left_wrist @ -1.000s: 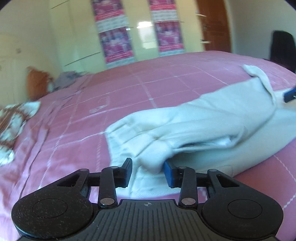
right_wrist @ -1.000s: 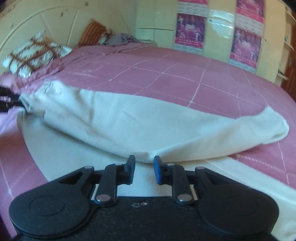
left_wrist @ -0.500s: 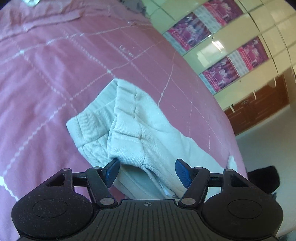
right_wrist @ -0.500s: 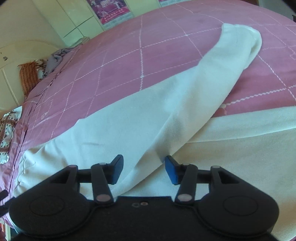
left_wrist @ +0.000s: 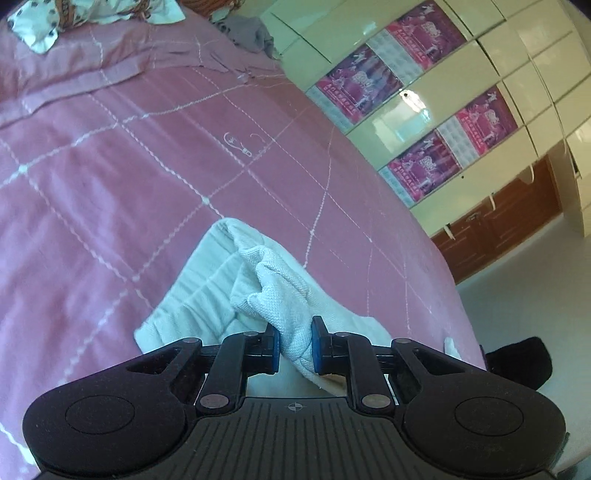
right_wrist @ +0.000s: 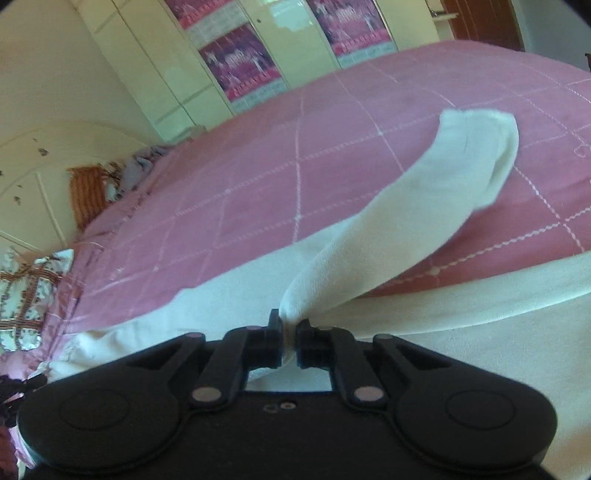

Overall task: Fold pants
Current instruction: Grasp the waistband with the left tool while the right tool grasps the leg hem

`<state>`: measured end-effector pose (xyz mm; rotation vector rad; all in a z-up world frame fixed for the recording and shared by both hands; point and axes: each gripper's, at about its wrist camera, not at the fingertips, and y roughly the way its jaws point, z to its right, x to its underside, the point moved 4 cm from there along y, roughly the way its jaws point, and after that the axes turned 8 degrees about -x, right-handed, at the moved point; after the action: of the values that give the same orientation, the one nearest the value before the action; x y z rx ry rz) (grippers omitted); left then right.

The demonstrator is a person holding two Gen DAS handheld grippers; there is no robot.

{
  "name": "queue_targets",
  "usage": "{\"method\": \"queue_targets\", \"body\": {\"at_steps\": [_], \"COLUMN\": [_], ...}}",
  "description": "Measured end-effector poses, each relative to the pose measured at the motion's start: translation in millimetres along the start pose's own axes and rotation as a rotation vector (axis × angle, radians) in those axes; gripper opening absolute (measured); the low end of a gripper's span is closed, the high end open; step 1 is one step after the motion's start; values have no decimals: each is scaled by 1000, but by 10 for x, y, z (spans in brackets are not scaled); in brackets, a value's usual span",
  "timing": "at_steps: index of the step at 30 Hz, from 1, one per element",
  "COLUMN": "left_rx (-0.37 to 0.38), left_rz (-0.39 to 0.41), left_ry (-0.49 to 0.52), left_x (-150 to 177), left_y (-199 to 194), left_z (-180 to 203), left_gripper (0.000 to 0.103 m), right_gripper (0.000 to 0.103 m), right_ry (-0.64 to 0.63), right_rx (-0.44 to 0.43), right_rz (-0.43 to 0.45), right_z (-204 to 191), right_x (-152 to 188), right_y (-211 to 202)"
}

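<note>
Both tongs snapped together since before | left gripper [left_wrist: 294, 345] was closing, pinching pants [left_wrist: 273, 291] waist to lift | right gripper [right_wrist: 290, 339] clamped leg fold | pants lay on pink bed [left_wrist: 110, 177].

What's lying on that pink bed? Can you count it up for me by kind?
White pants: 1
Pillows: 2 (patterned pillow, orange cushion)
Grey crumpled cloth: 1
Total: 4
</note>
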<state>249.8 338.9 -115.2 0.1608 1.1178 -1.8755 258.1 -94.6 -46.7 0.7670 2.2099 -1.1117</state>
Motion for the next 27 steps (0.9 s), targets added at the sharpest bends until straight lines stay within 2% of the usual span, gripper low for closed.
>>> {"method": "queue_targets", "body": {"at_steps": [2, 4, 6, 8, 12, 14, 16, 18, 20, 22, 26, 27], "left_rx": [-63, -133, -104, -122, -174, -202, -261, -314, -346, -355, -324, -316], "left_rz": [-63, -173, -163, -140, -131, -119, -111, -106, -106, -112, -116, -116], "left_ry": [63, 135, 74, 110, 172, 193, 295, 366, 404, 405, 356, 342], "left_x": [28, 200, 199, 173, 182, 219, 284, 337, 344, 333, 335, 352], "left_y": [49, 265, 252, 191, 121, 63, 72, 120, 130, 135, 132, 163], "left_z": [-153, -347, -418, -328, -208, -142, -26, 75, 139, 155, 62, 21], "left_gripper": [16, 16, 16, 16, 17, 20, 20, 20, 21, 21, 21, 21], "right_gripper": [7, 8, 8, 8, 10, 25, 48, 56, 58, 67, 65, 45], "right_ry": [-3, -12, 61, 104, 117, 105, 35, -21, -69, -103, -211, -231], "right_rx": [-40, -31, 41, 33, 42, 60, 108, 164, 257, 343, 499, 504], "right_rz": [30, 18, -76, -53, -74, -76, 20, 64, 27, -25, -223, -237], "right_z": [-72, -63, 104, 185, 118, 94, 20, -36, -3, 79, 297, 337], "right_x": [224, 547, 859, 946, 872, 819, 660, 403, 164, -42, -130, -113], "right_y": [-175, -167, 34, 22, 14, -70, -259, -260, -129, 80, 539, 548]}}
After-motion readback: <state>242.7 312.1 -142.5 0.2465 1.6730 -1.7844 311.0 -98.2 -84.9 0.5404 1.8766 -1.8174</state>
